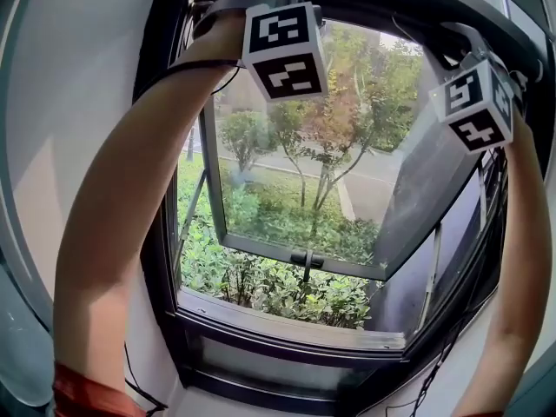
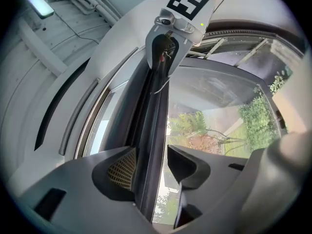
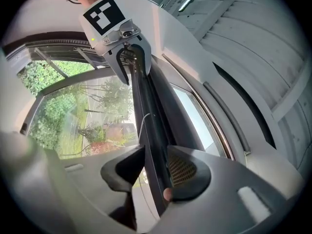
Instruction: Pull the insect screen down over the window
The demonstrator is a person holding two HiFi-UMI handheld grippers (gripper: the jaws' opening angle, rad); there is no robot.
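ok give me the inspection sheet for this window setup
surface: grey window sill under the window pane
job's things: dark screen bar at the top of the frame, not yet pulled down; window pane tilted outward, handle on its lower edge
clutter: nothing seen
grippers: left gripper and right gripper both up at the bar, jaws open, bar between them
cables: black cable across the left forearm; second cable hanging lower right
surroundings: trees and shrubs outside; ceiling light indoors
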